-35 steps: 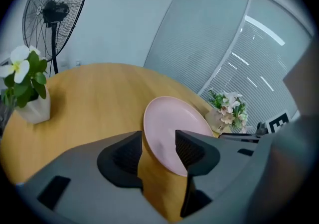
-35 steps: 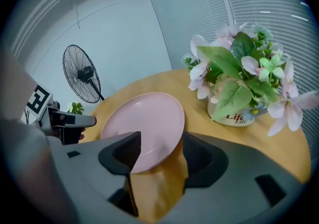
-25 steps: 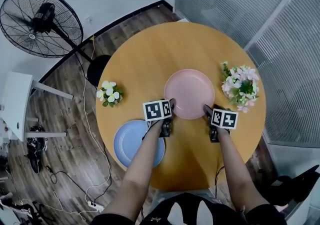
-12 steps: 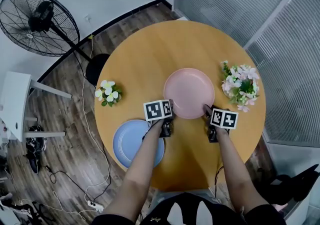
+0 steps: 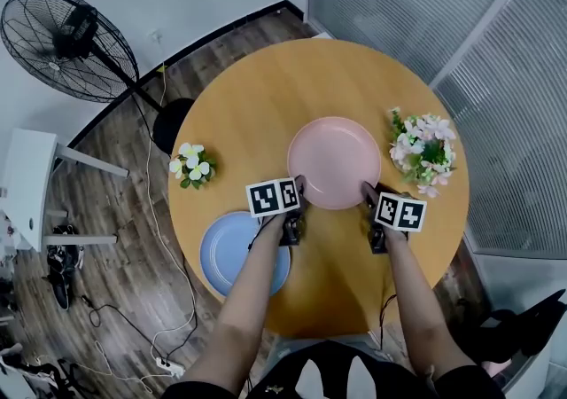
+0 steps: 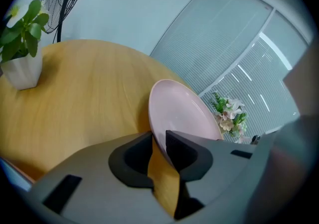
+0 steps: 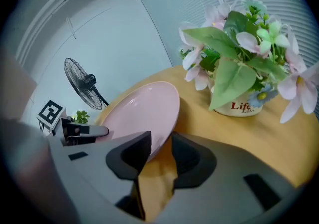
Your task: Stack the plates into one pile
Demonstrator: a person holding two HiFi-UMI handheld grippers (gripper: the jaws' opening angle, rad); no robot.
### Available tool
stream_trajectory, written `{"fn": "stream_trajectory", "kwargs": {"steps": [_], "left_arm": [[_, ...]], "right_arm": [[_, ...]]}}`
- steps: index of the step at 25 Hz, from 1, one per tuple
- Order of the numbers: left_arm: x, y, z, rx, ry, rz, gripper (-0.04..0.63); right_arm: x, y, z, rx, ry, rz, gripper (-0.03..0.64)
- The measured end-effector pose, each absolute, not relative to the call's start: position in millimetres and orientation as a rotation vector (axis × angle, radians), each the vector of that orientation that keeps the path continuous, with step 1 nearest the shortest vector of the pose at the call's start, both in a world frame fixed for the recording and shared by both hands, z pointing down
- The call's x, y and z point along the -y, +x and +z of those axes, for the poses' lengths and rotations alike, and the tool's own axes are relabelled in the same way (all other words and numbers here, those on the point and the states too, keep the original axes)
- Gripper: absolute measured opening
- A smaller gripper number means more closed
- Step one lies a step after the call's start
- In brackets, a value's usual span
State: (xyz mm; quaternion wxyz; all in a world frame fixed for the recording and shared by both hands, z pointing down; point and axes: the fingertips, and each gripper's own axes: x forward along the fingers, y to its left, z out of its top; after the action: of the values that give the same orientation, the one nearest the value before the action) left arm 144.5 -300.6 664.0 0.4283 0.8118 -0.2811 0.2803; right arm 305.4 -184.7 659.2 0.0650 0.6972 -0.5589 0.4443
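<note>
since they just closed, both claws [image 5: 300,183] [image 5: 366,191] clamp pink plate [image 5: 334,160].

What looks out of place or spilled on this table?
Nothing stands out. The left gripper and right gripper have just closed onto the rim of the pink plate; the blue plate lies flat; the white flowers and pink flowers stand upright.

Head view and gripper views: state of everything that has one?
Pink plate, near rim clamped on both sides.
Blue plate, flat on the table, untouched.
Left gripper, jaws just closed, shut on pink plate.
Right gripper, jaws just closed, shut on pink plate.
White flower pot, upright.
Pink flower pot, upright.
</note>
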Motion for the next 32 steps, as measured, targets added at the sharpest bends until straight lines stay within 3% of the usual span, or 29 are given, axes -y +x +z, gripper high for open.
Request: {"fn": "stream_trajectory", "kwargs": {"steps": [18, 32], "left_arm": [[297, 112, 555, 0.741, 2.127, 0.400, 0.089], [253, 41, 494, 0.815, 2.204, 0.294, 0.091]], "right_arm": [[185, 275, 557, 1.835, 2.167, 1.164, 0.137], [159, 213, 513, 1.971, 2.046, 1.084, 0.140]]}}
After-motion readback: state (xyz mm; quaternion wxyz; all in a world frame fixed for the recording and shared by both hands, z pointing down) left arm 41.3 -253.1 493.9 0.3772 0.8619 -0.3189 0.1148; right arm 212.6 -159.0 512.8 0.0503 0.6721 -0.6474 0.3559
